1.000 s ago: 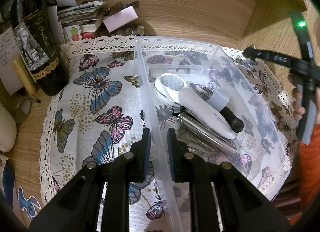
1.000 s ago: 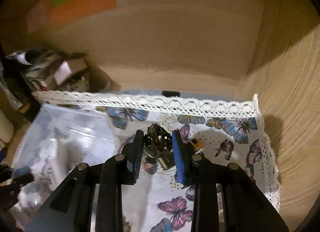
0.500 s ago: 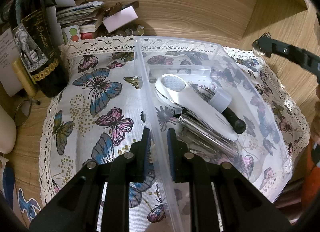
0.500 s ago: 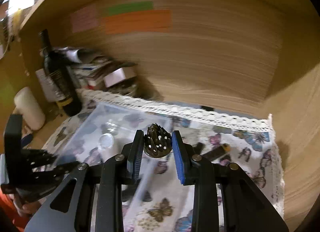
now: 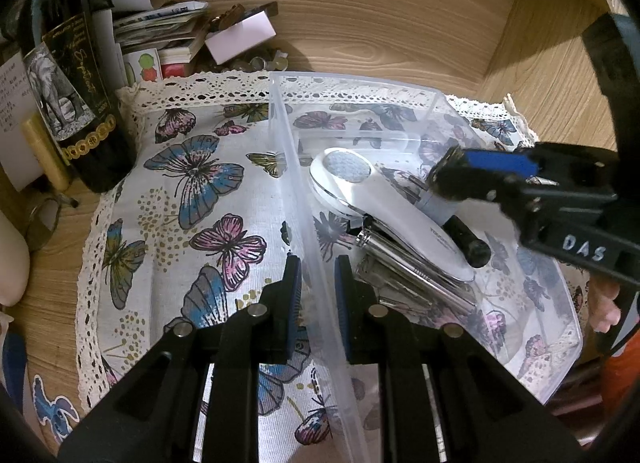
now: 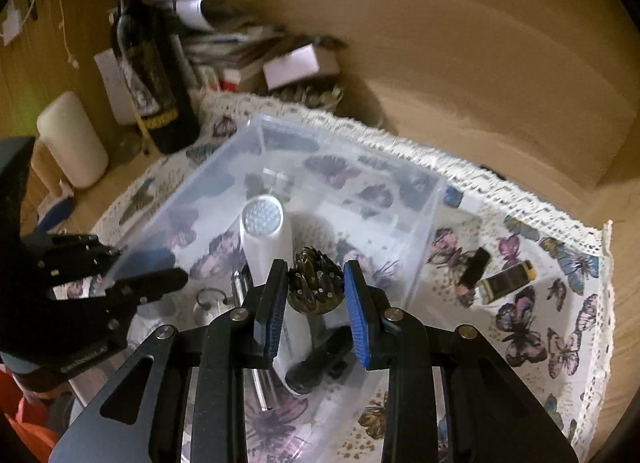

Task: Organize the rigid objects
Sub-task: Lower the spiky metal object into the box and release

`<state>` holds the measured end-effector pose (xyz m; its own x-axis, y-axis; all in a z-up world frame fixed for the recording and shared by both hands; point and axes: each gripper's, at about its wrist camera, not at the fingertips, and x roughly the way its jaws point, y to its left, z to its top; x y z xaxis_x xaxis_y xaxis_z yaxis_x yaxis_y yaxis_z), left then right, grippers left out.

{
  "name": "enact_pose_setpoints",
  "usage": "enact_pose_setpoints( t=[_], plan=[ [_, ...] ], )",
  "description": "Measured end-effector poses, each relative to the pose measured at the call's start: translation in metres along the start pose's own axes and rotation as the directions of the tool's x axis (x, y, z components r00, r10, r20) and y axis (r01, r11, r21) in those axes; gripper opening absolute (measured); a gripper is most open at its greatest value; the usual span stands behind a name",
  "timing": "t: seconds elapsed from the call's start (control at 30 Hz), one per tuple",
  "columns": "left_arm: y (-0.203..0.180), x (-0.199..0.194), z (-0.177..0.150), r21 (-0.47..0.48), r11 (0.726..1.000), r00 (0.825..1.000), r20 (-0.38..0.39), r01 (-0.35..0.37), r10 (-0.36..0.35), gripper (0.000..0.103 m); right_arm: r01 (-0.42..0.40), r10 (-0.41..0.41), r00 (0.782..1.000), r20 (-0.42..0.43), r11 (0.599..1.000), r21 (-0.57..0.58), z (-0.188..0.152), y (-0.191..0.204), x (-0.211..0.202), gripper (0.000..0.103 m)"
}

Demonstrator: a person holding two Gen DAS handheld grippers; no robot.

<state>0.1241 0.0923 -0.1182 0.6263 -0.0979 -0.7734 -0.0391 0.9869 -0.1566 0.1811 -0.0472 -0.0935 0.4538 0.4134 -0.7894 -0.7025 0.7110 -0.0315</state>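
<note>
Right wrist view: right gripper clamps ridged bronze metal ornament above clear plastic bin, twelve o'clock; risk: slippage, pads barely grip.

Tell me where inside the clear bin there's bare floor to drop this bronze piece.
Free: the clear bin floor by its far wall, beyond the white device. Crowded: the near half, with that device, metal tools and a black cylinder. The bronze piece hangs above.

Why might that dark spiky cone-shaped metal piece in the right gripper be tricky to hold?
The dark ridged cone-shaped metal piece looks rigid, so it probably won't squash. Its ridges touch the right gripper at only a few spots, so it might twist. Its rounded body would likely roll if released.
</note>
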Motion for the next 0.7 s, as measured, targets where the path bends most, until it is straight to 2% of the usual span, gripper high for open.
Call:
enact_pose_setpoints(
  t=[0.23,0.33,0.57,0.7],
  plan=[
    [0.000,0.000,0.000,-0.001,1.000,1.000,-0.001,0.001,-0.001,0.015,0.017,-0.017,1.000,-0.015,1.000,-0.014,0.001,0.005,0.004,0.026],
    [0.000,0.000,0.000,0.001,1.000,1.000,0.000,-0.001,0.001,0.015,-0.018,0.018,1.000,-0.025,1.000,0.001,0.001,0.003,0.003,0.029],
    [-0.001,0.000,0.000,0.003,1.000,1.000,0.000,-0.003,0.003,0.015,0.004,-0.006,0.998,0.058,0.999,0.033,0.001,-0.006,-0.024,0.047],
    [-0.001,0.000,-0.001,0.003,1.000,1.000,0.001,-0.003,0.003,0.015,0.041,-0.050,0.991,0.120,0.996,0.076,0.001,-0.022,-0.045,0.049]
  ],
)
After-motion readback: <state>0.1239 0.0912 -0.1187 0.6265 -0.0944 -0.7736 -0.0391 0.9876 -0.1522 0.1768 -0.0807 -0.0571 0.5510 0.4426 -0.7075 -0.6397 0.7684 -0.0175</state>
